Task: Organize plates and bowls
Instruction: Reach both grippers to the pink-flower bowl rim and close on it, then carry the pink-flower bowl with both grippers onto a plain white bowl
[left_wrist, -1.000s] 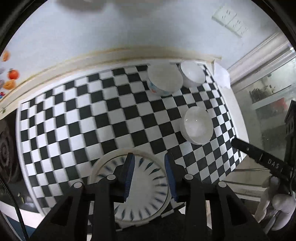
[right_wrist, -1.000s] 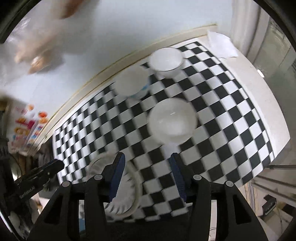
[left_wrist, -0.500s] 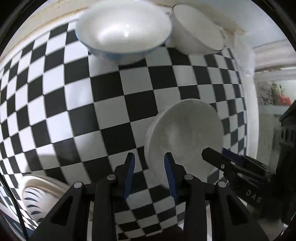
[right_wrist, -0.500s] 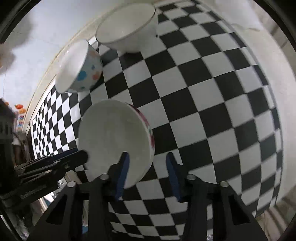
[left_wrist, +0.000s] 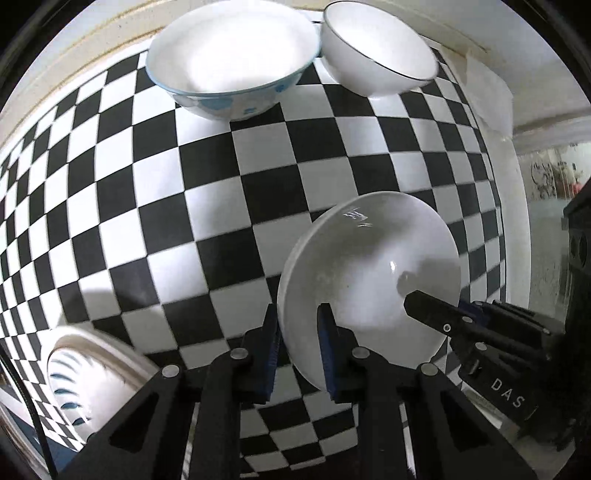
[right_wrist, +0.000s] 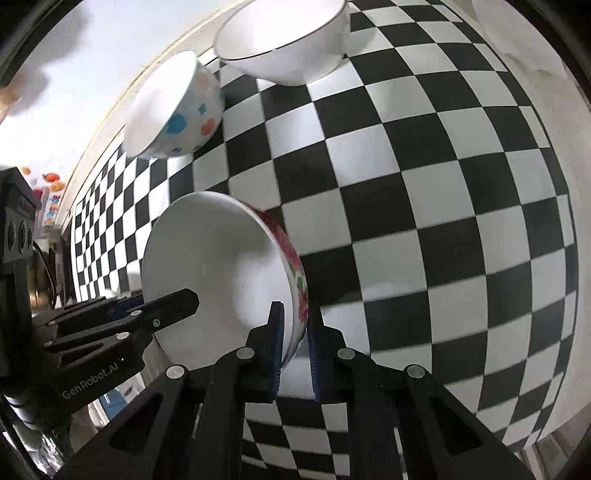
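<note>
A white bowl with a red floral outside (left_wrist: 369, 273) (right_wrist: 221, 266) sits on the checkered table. My left gripper (left_wrist: 298, 343) straddles its near-left rim, one finger inside, one outside. My right gripper (right_wrist: 295, 339) straddles the opposite rim the same way, and its fingers (left_wrist: 436, 314) show in the left wrist view. The jaws look closed on the rim on both sides. A polka-dot bowl (left_wrist: 232, 62) (right_wrist: 173, 107) and a plain white bowl with a dark rim line (left_wrist: 376, 51) (right_wrist: 284, 40) stand at the back. A blue-patterned plate (left_wrist: 85, 380) lies at the front left.
The black-and-white checkered cloth (left_wrist: 184, 206) covers the table up to a pale wall at the back. A white folded cloth or paper (left_wrist: 487, 92) lies at the far right corner. The table's right edge (right_wrist: 569, 258) is near.
Both grippers moved forward and down from above the plate area to the floral bowl. Their fingers closed in over its rim from opposite sides.
</note>
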